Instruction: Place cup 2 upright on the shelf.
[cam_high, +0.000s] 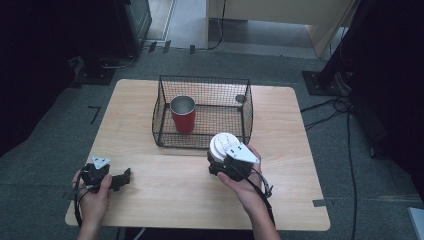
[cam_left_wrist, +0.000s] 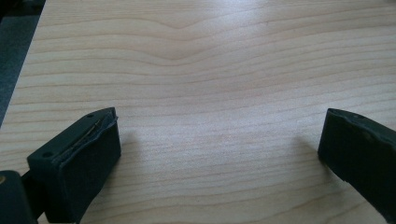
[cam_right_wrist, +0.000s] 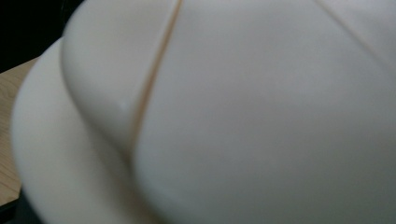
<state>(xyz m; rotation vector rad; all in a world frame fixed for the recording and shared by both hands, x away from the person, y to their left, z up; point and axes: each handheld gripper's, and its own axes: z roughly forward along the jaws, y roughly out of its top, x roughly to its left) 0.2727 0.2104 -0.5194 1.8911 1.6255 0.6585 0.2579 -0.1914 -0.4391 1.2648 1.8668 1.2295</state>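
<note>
A: High view: right gripper (cam_high: 218, 155) clamped on the white lid (cam_high: 223, 144), just in front of the wire basket (cam_high: 248, 107), near its front-right corner.
B: Left gripper (cam_high: 122, 178)?
A: Jaws wide apart, nothing between, well off to the basket's front-left.
B: Tip?
A: Prob. lift the lid over the rim, keep it level, aim for the red cup (cam_high: 183, 114) inside.

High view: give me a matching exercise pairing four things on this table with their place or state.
Things:
1. red cup
2. white lid
3. left tongs
4. wire basket

Places or states:
A. open, over bare wood
B. standing inside the basket
C. held by the right tongs, at the basket's near edge
D. at the middle of the table, toward its far edge

Pairs: 1-B, 2-C, 3-A, 4-D
</note>
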